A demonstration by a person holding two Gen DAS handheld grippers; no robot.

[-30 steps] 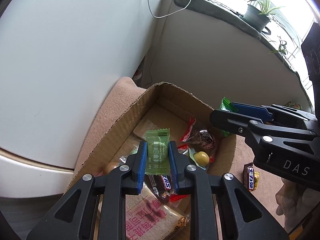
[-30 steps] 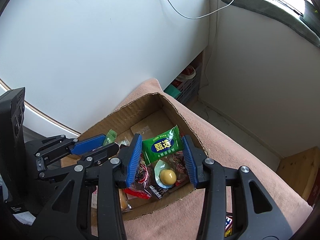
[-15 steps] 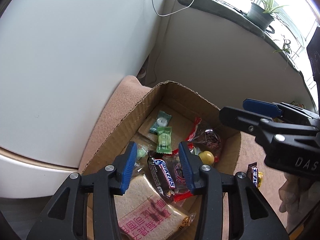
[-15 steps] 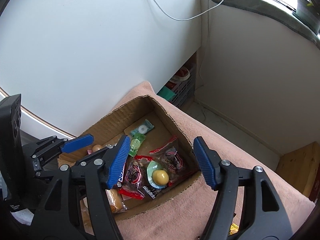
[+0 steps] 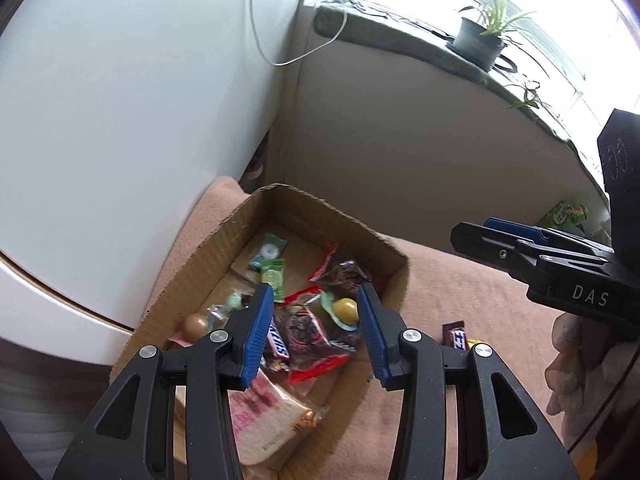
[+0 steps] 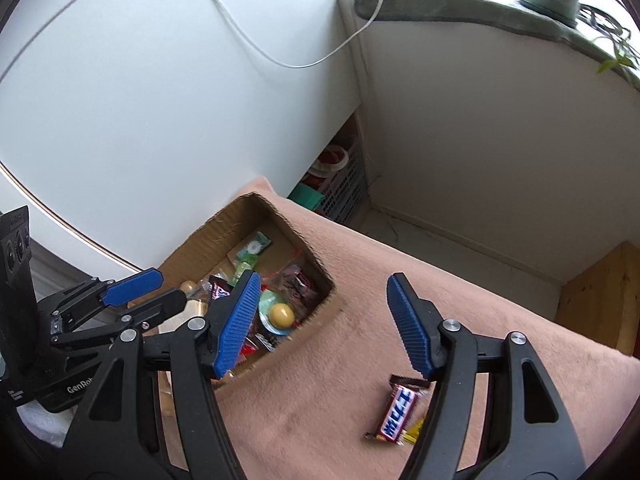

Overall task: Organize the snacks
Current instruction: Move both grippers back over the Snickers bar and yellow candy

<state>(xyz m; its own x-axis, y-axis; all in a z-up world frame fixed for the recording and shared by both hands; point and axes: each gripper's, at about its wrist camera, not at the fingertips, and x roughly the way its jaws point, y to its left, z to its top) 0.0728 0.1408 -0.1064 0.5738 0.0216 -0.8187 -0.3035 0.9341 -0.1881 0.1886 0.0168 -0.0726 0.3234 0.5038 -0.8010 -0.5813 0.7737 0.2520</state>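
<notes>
An open cardboard box [image 5: 224,236] [image 6: 188,256] on a pink blanket holds several snacks: green candies [image 5: 273,272], a Snickers bar [image 5: 278,342], dark red packets [image 5: 344,276], a yellow ball sweet [image 5: 346,309] and a bread pack [image 5: 264,412]. My left gripper [image 5: 316,334] is open and empty above the box. My right gripper [image 6: 320,320] is open and empty over the blanket right of the box. A brown chocolate bar [image 6: 398,412] [image 5: 456,336] lies on the blanket beside a yellow wrapper [image 6: 414,430].
The pink blanket [image 6: 360,360] covers the surface. A white wall [image 5: 120,100] stands close behind the box. A windowsill with a potted plant [image 5: 480,40] is at the back right. A wooden box [image 6: 600,296] stands at the right. A basket [image 6: 340,188] sits below.
Both grippers opened and dropped their green snack packets into the box, then pulled back. The right gripper swung right, over the blanket and the chocolate bar.
</notes>
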